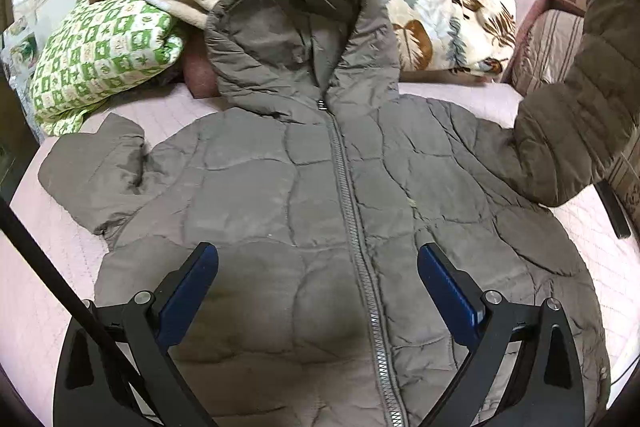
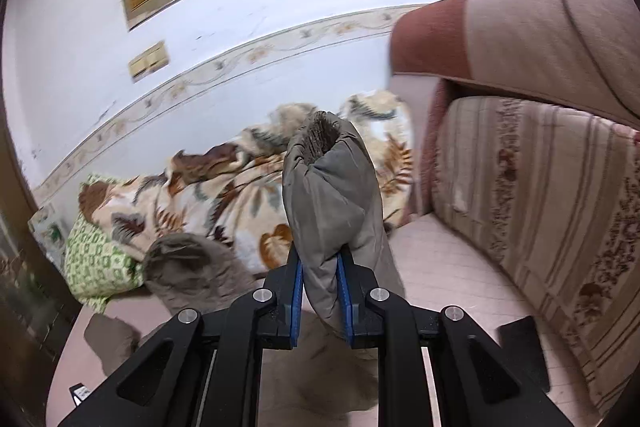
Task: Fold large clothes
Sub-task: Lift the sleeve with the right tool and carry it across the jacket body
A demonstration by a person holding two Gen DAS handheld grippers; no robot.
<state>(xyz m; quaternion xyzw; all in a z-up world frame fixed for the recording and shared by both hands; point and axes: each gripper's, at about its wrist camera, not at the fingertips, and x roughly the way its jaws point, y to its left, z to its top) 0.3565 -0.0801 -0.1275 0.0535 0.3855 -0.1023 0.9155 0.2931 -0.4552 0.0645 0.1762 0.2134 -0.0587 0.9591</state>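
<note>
A grey-brown quilted hooded jacket [image 1: 304,187] lies face up and zipped on the pink sofa seat [image 1: 40,267], hood toward the back. My left gripper [image 1: 318,263] is open and hovers over the jacket's lower front, jaws either side of the zipper, holding nothing. My right gripper [image 2: 320,267] is shut on the jacket's right sleeve [image 2: 330,195] and holds it raised, cuff pointing up. That raised sleeve also shows in the left wrist view [image 1: 580,115] at the right. The other sleeve [image 1: 96,167] lies flat at the left.
A green-and-white patterned pillow [image 1: 100,55] and a leaf-print blanket [image 1: 440,15] lie heaped at the back of the seat. A striped sofa cushion [image 2: 540,207] and padded armrest [image 2: 520,31] stand at the right. A wall with frames lies behind.
</note>
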